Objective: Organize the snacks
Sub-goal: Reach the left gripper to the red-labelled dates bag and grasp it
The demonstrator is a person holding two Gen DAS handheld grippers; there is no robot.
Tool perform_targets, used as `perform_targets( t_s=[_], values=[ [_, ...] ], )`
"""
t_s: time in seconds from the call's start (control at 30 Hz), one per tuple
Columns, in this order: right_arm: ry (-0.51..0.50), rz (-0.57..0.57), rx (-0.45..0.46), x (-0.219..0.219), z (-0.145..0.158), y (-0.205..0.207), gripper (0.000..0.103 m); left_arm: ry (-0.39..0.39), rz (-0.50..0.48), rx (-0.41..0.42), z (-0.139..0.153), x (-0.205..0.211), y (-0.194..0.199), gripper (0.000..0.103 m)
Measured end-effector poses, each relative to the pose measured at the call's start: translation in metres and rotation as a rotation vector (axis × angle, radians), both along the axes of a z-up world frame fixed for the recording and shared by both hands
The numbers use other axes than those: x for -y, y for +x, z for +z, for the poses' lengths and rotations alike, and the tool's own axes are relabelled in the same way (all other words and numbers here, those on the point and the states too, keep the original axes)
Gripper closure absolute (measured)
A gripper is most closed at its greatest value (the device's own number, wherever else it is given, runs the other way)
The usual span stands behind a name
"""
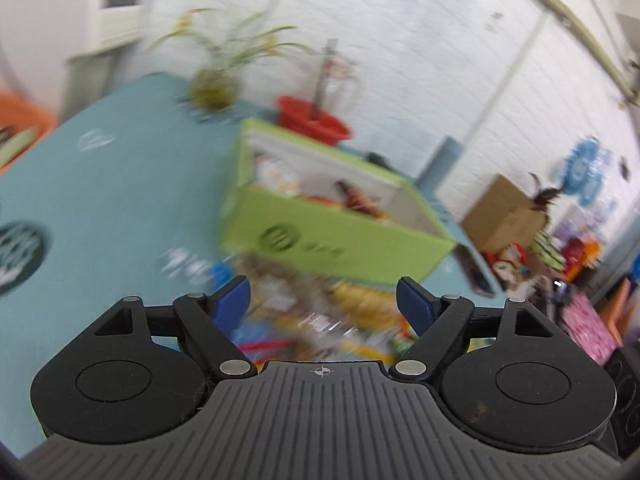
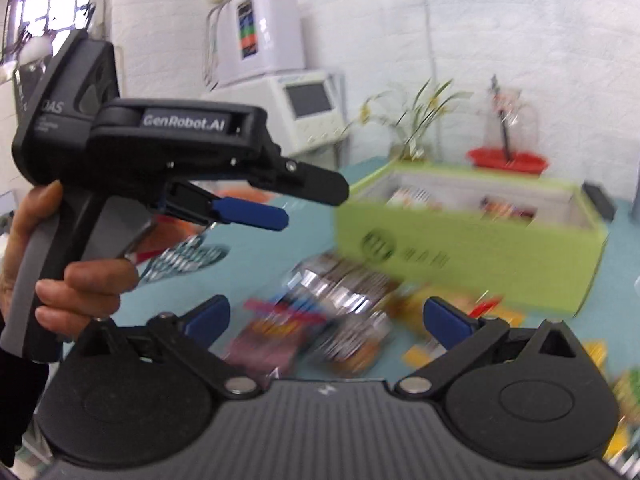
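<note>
A lime-green box (image 1: 340, 240) (image 2: 472, 248) stands on the teal table with a few snack packets inside. In front of it lies a blurred heap of snack packets (image 1: 320, 320) (image 2: 320, 320). My left gripper (image 1: 323, 300) is open above the heap, with nothing between its blue pads. In the right wrist view my right gripper (image 2: 328, 320) is wide open over the heap, and nothing is pinched there. The left gripper (image 2: 276, 204), held by a hand (image 2: 80, 280), also shows at the left of the right wrist view, above the table.
A potted plant (image 1: 216, 80) (image 2: 412, 128) and a red pot (image 1: 312, 120) (image 2: 508, 160) stand behind the box. A cardboard box (image 1: 504, 216) and assorted items sit right of the table. White appliances (image 2: 276, 80) stand along the brick wall.
</note>
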State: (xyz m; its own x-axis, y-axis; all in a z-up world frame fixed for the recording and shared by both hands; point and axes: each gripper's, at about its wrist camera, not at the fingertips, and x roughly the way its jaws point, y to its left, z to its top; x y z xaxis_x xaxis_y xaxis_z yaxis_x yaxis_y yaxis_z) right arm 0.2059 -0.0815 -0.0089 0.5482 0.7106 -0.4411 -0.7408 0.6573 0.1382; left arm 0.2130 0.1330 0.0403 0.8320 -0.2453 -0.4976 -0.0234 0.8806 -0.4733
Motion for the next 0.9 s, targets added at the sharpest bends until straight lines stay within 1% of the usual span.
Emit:
perform_targets(
  t_s=[0.07, 0.13, 0.2, 0.27, 0.3, 0.43, 0.5, 0.53, 0.7, 0.77, 0.83, 0.9],
  values=[
    [-0.013, 0.030, -0.036, -0.013, -0.015, -0.010, 0.000, -0.005, 0.071, -0.012, -0.013, -0.011, -0.020, 0.035],
    [-0.019, 0.036, -0.075, -0.026, -0.026, -0.011, 0.000, -0.004, 0.080, -0.052, -0.022, -0.018, -0.024, 0.035],
    [-0.028, 0.040, -0.092, -0.037, -0.032, -0.011, 0.000, -0.022, 0.056, -0.092, -0.029, -0.021, -0.023, 0.035],
    [-0.045, 0.024, -0.098, -0.044, -0.036, -0.009, 0.000, -0.042, 0.035, -0.099, -0.036, -0.020, -0.022, 0.031],
    [-0.050, 0.015, -0.100, -0.047, -0.037, -0.007, 0.000, -0.040, 0.025, -0.103, -0.038, -0.018, -0.021, 0.031],
    [-0.084, -0.031, -0.087, -0.055, -0.041, -0.009, 0.001, 0.032, -0.012, -0.138, -0.048, -0.004, -0.012, 0.032],
    [-0.103, -0.044, -0.072, -0.057, -0.042, -0.009, 0.001, 0.055, -0.030, -0.163, -0.051, 0.000, -0.008, 0.035],
    [-0.107, -0.044, -0.070, -0.056, -0.042, -0.010, 0.001, 0.055, -0.045, -0.170, -0.052, -0.001, -0.007, 0.039],
    [-0.127, -0.041, -0.084, -0.063, -0.043, -0.005, 0.001, 0.021, -0.069, -0.187, -0.057, -0.004, -0.006, 0.044],
    [-0.138, -0.032, -0.089, -0.067, -0.044, -0.003, 0.001, 0.032, -0.071, -0.199, -0.059, -0.006, -0.006, 0.049],
    [-0.153, -0.021, -0.079, -0.071, -0.044, -0.002, 0.001, 0.015, -0.077, -0.205, -0.062, -0.009, -0.007, 0.052],
    [-0.151, -0.003, -0.074, -0.072, -0.043, -0.002, 0.004, 0.012, -0.075, -0.202, -0.063, -0.011, -0.008, 0.056]
  ],
)
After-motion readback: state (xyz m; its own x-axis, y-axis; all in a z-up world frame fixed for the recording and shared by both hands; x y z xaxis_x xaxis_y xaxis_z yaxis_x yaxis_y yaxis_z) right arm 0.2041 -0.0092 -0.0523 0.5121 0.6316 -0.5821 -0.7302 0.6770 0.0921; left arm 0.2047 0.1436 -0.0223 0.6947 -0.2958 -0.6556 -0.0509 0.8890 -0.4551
